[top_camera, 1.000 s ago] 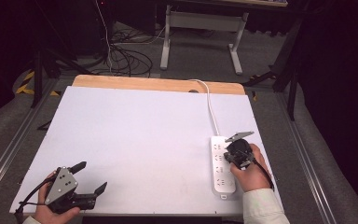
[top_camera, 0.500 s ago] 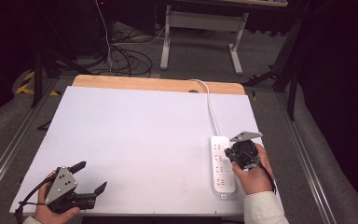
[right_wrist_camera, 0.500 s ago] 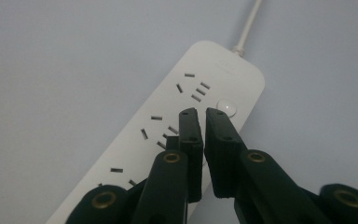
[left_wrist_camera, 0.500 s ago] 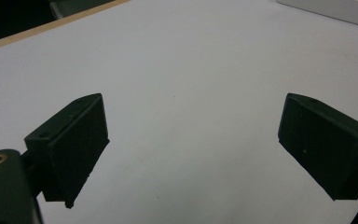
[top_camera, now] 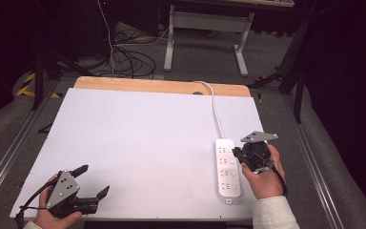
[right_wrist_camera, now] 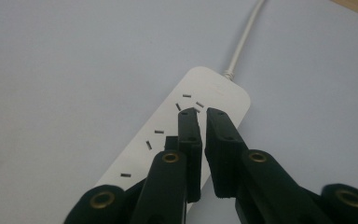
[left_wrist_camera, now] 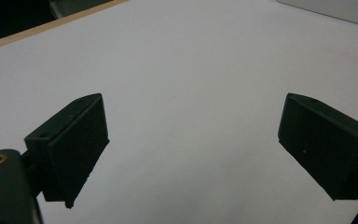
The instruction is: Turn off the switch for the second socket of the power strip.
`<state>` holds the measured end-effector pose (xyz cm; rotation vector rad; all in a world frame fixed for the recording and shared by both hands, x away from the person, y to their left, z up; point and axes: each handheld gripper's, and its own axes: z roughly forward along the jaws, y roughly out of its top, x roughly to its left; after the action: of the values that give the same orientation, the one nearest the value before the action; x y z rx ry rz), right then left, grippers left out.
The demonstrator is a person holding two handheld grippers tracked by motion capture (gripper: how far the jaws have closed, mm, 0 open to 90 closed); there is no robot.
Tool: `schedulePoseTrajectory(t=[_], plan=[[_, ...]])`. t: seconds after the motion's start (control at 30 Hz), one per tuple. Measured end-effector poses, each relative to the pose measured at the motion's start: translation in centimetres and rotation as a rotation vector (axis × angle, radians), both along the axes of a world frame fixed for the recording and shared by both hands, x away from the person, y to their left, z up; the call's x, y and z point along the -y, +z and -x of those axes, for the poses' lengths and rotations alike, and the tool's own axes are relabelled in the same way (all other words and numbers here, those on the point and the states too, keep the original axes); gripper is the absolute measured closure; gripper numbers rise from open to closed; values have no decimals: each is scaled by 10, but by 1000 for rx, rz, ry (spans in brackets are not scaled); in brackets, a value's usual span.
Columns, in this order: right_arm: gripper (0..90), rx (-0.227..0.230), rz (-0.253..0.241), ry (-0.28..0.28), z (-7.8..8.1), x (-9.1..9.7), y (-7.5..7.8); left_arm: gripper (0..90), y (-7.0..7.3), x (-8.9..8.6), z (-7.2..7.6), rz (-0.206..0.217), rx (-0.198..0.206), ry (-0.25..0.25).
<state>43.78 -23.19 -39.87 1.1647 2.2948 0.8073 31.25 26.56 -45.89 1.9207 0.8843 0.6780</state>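
- The right hand-held gripper (top_camera: 242, 153) is held over the far half of the white power strip (top_camera: 228, 168), with its jaws drawn nearly together and nothing seen between them.
- In the right gripper view, the right hand-held gripper's tips (right_wrist_camera: 199, 114) are seen just above the strip's sockets (right_wrist_camera: 186, 103), close to the end where the cable enters; whether they touch the casing cannot be told.
- The power strip is laid flat near the right edge of the white bench (top_camera: 138, 143), lengthwise toward the person, and its white cable (top_camera: 216, 109) is run off over the bench's far wooden edge.
- The left hand-held gripper (top_camera: 93, 183) is held low at the near left corner of the bench, well apart from the strip, with its jaws spread wide and empty; in the left gripper view only bare bench is seen between them.
- The step in hand is judged to be an approach to the strip: a press on its casing or a button, or a pinch at its far end.
- No plug or other item is seen on the bench.
- For the next move, a small, steady lowering of the closed tips onto the chosen spot is called for, so that the light strip is not skidded across the smooth surface.
- If the strip is to be gripped instead, the jaws must first be parted to span its width.
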Motion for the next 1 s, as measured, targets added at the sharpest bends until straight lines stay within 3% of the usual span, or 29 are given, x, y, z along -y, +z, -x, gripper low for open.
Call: schedulePoseTrajectory(t=[0.23, 0.33, 0.37, 0.4, 0.6, 0.7, 1.0], plan=[[829, -2, -9, 8, 0, 0, 0, 90, 0, 0, 0, 0, 1, -1], [777, 9, -21, 9, 1, 1, 1, 90, 0, 0, 0, 1, 1, 1], [700, 24, -17, 8, 1, 2, 2, 89, 0, 0, 0, 1, 1, 1], [700, 24, -17, 8, 1, 2, 2, 89, 0, 0, 0, 1, 1, 0], [498, 45, -32, 31, -1, 2, 5, 90, 0, 0, 0, -3, -1, -2], [364, 103, -59, 44, 3, 1, 10, 90, 0, 0, 0, -3, -2, -3], [318, 144, -135, 118, 13, -3, 21, 90, 0, 0, 0, -1, -3, -2]])
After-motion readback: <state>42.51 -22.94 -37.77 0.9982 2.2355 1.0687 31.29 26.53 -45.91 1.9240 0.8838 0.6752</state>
